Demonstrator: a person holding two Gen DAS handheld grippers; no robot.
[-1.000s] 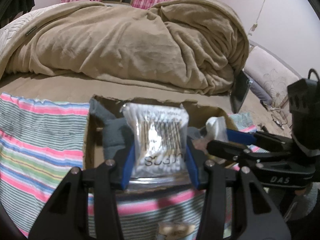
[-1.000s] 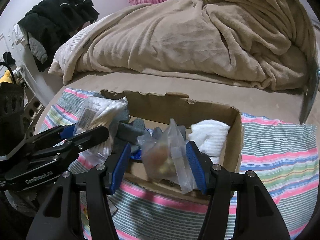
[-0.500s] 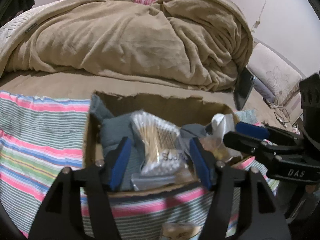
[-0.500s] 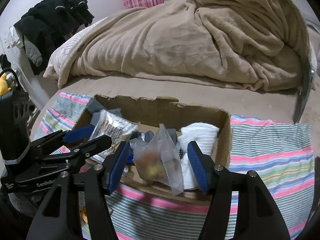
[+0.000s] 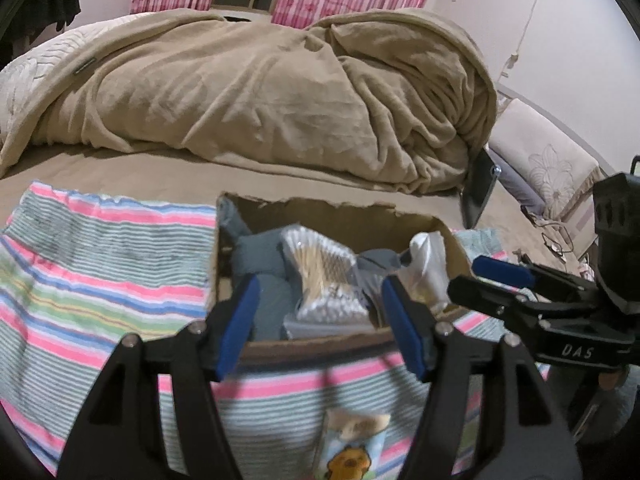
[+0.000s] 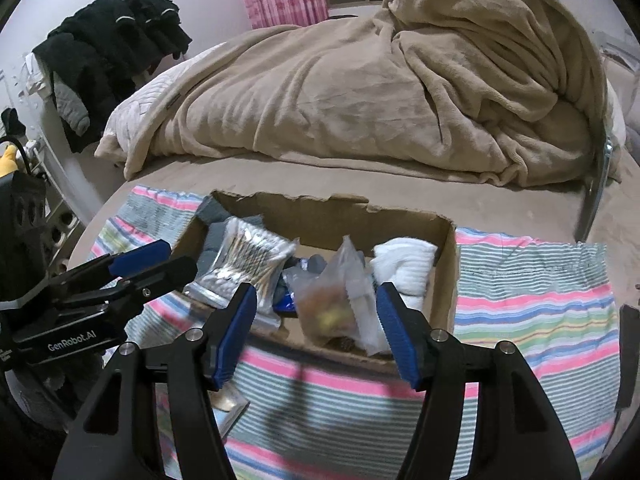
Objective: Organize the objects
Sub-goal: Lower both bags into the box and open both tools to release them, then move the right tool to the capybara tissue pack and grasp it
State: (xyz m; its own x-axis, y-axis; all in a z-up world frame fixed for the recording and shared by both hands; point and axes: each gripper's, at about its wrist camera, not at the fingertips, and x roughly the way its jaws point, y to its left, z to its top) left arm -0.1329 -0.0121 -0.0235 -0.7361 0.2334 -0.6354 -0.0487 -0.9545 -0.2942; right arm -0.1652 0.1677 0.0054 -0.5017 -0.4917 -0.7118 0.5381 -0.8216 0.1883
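Here, in the left wrist view, the left claw (image 5: 320, 316) stands wide apart with nothing between its blue pads, poised just short of the near wall of the cardboard box (image 5: 328, 210). The cotton swab packet (image 5: 324, 276) lies inside the box, leaning on grey cloth (image 5: 264, 256) toward 12 o'clock of the claw. To my judgement this placing step is done and the next move is to fetch another loose item. A small cartoon-printed packet (image 5: 352, 448) lies on the striped cloth (image 5: 100, 264) at 6 o'clock, under the claw; reaching it calls for drawing back and dipping down. The right claw (image 5: 500, 276) sits at 3 o'clock, close by, so sideways room that way is tight, while 9 o'clock is open cloth.

In the right wrist view, the right claw (image 6: 316, 320) is likewise spread wide and holds nothing. The clear bag (image 6: 340, 300) rests in the box (image 6: 448, 264) against its near wall, with a white cloth (image 6: 404, 268) at 1 o'clock and the swab packet (image 6: 248, 260) at 10 o'clock. The left claw (image 6: 140, 264) crowds 9 o'clock. The box's torn far edge rises at 12 o'clock; striped cloth (image 6: 532, 304) at 3 o'clock gives free room
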